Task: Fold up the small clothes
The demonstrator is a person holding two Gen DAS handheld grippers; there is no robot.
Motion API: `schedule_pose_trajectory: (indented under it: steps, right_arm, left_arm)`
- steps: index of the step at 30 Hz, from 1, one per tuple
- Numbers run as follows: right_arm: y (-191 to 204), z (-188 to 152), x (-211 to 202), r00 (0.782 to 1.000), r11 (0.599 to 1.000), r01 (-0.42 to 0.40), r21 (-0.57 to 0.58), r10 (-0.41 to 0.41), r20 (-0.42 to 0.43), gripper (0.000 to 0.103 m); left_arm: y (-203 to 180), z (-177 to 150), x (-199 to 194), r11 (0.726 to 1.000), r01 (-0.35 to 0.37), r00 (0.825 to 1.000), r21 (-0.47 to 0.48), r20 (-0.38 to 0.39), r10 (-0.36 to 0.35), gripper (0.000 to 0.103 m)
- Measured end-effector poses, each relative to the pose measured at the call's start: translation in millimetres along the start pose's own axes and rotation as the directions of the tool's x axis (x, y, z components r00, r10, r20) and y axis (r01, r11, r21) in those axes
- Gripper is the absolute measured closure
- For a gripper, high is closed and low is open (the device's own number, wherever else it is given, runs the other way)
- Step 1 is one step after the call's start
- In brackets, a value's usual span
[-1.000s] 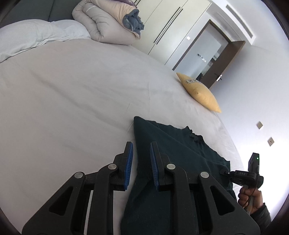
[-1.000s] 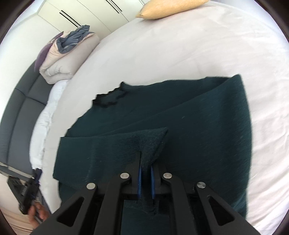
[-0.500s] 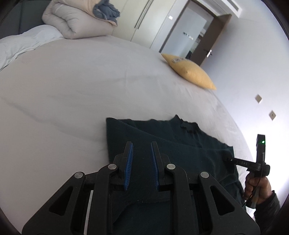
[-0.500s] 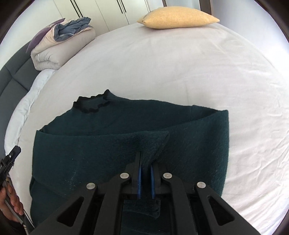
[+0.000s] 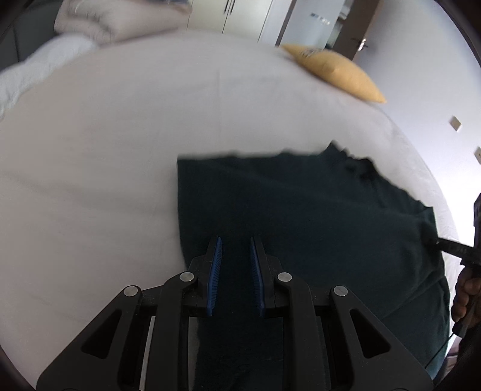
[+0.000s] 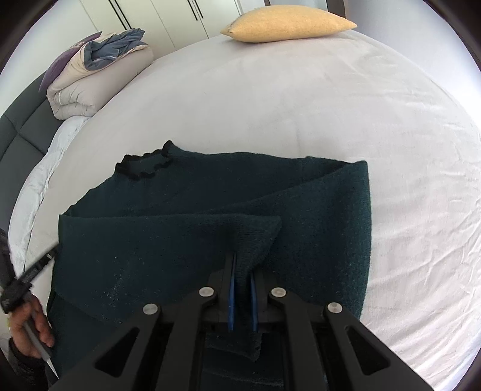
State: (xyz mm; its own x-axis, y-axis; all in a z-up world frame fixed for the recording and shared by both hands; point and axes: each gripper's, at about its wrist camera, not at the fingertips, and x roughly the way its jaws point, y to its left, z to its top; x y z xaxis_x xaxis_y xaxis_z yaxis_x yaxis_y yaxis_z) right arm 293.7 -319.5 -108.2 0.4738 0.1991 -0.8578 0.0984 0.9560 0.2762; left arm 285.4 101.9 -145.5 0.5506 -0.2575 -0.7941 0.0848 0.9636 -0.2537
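Note:
A dark green knit sweater lies on the white bed sheet, its black-trimmed collar toward the far left. A folded-over upper layer spans its near half. My right gripper is shut on that layer's right corner, which bunches up between the blue pads. In the left wrist view the sweater fills the lower right, and my left gripper has dark knit between its narrowly spaced pads, at the layer's other end. Each gripper shows in the other view: left, right. The left wrist view is blurred.
A yellow pillow lies at the bed's far edge. A folded duvet sits at the far left by the dark headboard. White wardrobe doors and a doorway stand behind. A hand holds the left gripper's handle.
My left gripper has swung over the sweater and come lower, bringing its end of the folded layer along. The right gripper has kept its place and its grip, tilting slightly.

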Motion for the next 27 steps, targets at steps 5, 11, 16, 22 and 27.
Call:
schedule_pose_trajectory:
  steps: [5, 11, 16, 22, 27]
  right_arm:
    - [-3, 5, 5, 1.000, 1.000, 0.002, 0.024, -0.002, 0.013, 0.094]
    - [-12, 4, 3, 1.000, 0.999, -0.020, 0.038, 0.020, 0.011, 0.083]
    - [-20, 8, -38, 0.987, 0.992, 0.075, 0.106, -0.089, 0.133, 0.057]
    - [26, 6, -10, 0.983, 0.986, -0.163, -0.023, 0.164, 0.078, 0.040]
    - [16, -16, 2, 0.979, 0.984, -0.173, -0.038, 0.176, 0.100, 0.038]
  left_arm:
    - [-4, -5, 1, 0.999, -0.035, 0.999, 0.026, 0.010, 0.035, 0.085]
    - [-3, 0, -15, 1.000, -0.026, 0.999, -0.006, 0.036, 0.026, 0.084]
    - [-9, 13, -17, 0.996, -0.076, 0.995, 0.041, 0.067, 0.073, 0.084]
    - [-6, -1, 7, 0.995, -0.088, 0.996, 0.051, 0.034, 0.086, 0.084]
    - [-4, -15, -11, 0.991, -0.112, 0.994, 0.073, 0.019, 0.110, 0.081]
